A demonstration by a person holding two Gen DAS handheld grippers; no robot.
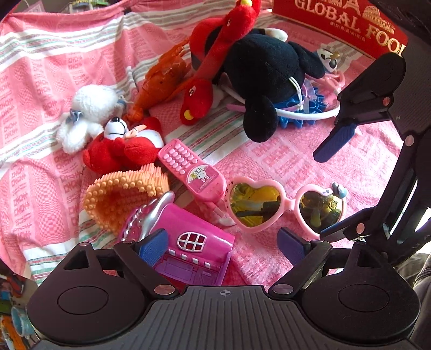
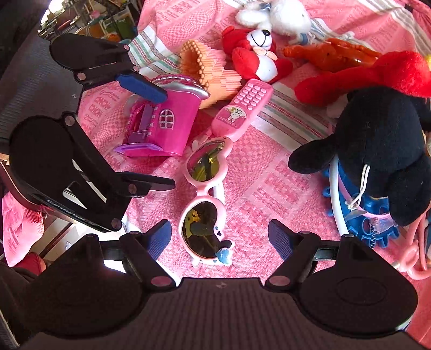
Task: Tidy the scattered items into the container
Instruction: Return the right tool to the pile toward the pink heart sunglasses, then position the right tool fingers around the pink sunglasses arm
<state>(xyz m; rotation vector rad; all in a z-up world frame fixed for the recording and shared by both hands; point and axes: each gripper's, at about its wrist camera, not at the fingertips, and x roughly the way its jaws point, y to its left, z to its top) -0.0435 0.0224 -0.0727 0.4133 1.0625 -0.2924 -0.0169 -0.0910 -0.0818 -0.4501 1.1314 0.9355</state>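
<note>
- Your right claw is hanging released, jaws wide, over the lower lens of the heart-shaped sunglasses; nothing is being pinched yet.
- Your left claw is likewise standing released, its left pad just over the pink toy house and its right pad near the glasses' edge, gripping nothing.
- Those sunglasses are lying flat on the pink cloth, just beside the pink toy phone and close to the house.
- I am judging them light, thin and stiff, with slick mirrored lenses that are likely to scratch or slip; aiming for the bridge or the frame rim is looking safer than squeezing a lens.
- Their folded arms are lying underneath, so a low, gentle pinch is probably needed to lift them cleanly.
- Plush toys such as the black plush are looking soft and forgiving; grabbing a fat limb or body should be working.
- A red box is showing at the far edge, possibly the container, though I cannot tell.
</note>
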